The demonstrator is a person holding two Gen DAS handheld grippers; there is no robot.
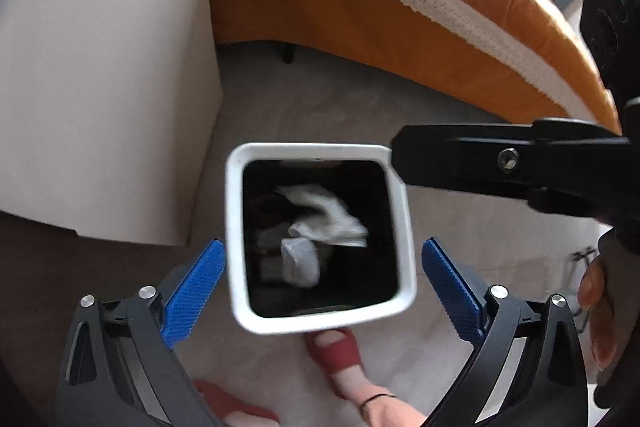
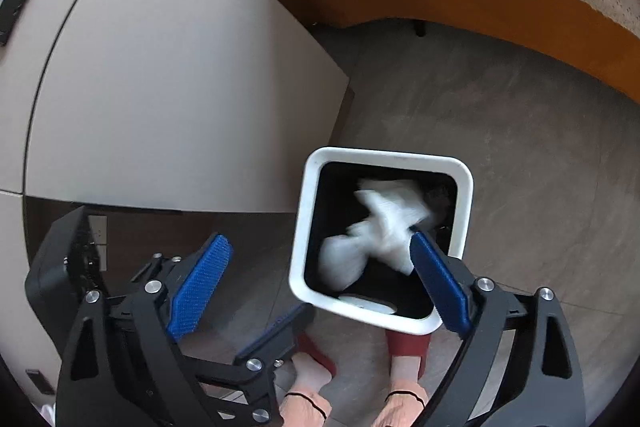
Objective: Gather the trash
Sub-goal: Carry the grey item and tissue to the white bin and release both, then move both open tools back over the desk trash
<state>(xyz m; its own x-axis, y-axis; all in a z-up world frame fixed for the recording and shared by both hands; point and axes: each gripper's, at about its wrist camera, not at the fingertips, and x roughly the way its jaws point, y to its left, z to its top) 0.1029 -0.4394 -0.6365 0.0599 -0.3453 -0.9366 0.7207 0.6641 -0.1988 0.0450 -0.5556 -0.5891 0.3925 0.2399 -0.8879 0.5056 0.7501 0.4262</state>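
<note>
Both wrist views steeply downward, close above the same white bin [image 1: 320, 323] [image 2: 304, 211] beside the bed [image 1: 360, 11].

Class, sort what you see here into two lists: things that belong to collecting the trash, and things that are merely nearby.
Belongs to the job:
white bin
crumpled white trash inside it
left gripper, open
right gripper, open

Merely nearby:
bed with orange cover
white cabinet
red slippers

Left gripper [image 1: 323, 267] and right gripper [image 2: 320, 259] gape, angled downward.
</note>
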